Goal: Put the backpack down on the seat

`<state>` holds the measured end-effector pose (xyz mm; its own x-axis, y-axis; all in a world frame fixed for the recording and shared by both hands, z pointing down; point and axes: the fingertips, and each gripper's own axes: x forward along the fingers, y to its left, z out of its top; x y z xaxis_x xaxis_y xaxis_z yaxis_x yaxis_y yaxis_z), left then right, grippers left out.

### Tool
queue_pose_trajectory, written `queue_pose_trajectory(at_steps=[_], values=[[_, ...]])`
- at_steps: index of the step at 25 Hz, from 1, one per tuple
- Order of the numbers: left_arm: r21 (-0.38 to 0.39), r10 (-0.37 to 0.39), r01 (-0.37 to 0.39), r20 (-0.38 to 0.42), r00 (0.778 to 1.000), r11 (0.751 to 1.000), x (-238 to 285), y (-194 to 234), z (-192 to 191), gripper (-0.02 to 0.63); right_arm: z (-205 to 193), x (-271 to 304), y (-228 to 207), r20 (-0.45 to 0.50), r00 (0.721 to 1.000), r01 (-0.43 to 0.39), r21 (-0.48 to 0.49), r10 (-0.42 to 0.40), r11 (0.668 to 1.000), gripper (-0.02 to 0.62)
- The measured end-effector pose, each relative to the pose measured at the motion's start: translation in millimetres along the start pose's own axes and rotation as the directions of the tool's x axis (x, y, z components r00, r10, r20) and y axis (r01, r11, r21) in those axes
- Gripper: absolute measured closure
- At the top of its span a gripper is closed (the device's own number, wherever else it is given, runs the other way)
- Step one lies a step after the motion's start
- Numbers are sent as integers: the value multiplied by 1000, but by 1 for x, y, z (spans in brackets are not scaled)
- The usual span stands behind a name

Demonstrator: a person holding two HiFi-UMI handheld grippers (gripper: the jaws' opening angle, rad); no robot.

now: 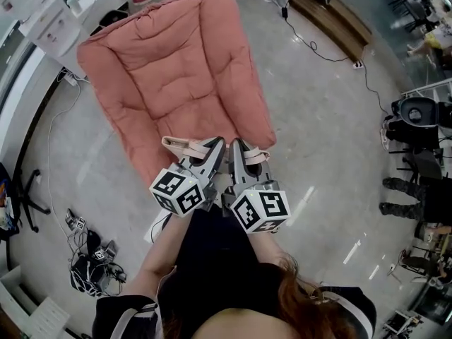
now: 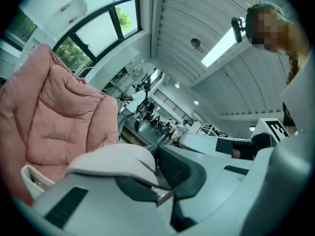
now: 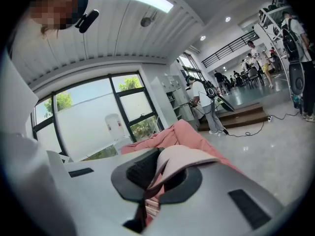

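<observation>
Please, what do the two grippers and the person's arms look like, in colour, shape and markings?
The left gripper and the right gripper have smooth, light grey moulded bodies that narrow toward the jaws, with dark ribbed pads inside. Each carries a white cube with black square markers on its faces. No cables show on them. The person wears dark short sleeves; the forearms are bare.

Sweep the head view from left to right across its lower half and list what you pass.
Tangle of cables on the floor → left gripper → right gripper → black chairs at the right edge.
</observation>
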<state>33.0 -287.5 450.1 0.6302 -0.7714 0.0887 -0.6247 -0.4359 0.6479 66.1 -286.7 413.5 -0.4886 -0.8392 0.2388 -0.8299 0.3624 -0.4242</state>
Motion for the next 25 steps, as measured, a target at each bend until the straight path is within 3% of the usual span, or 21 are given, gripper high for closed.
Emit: queue_pose_trajectory(at_steps=[4,25], values=[[-72,8,-8,0,1000,997,0,27,9,586,-8,26,6,-21,1000,2,16,-2,1000,563],[-188,59,-78,-101,993,979,16,121,-8,586,-74,97,-12,-187,979,96,58,-84,994,563]])
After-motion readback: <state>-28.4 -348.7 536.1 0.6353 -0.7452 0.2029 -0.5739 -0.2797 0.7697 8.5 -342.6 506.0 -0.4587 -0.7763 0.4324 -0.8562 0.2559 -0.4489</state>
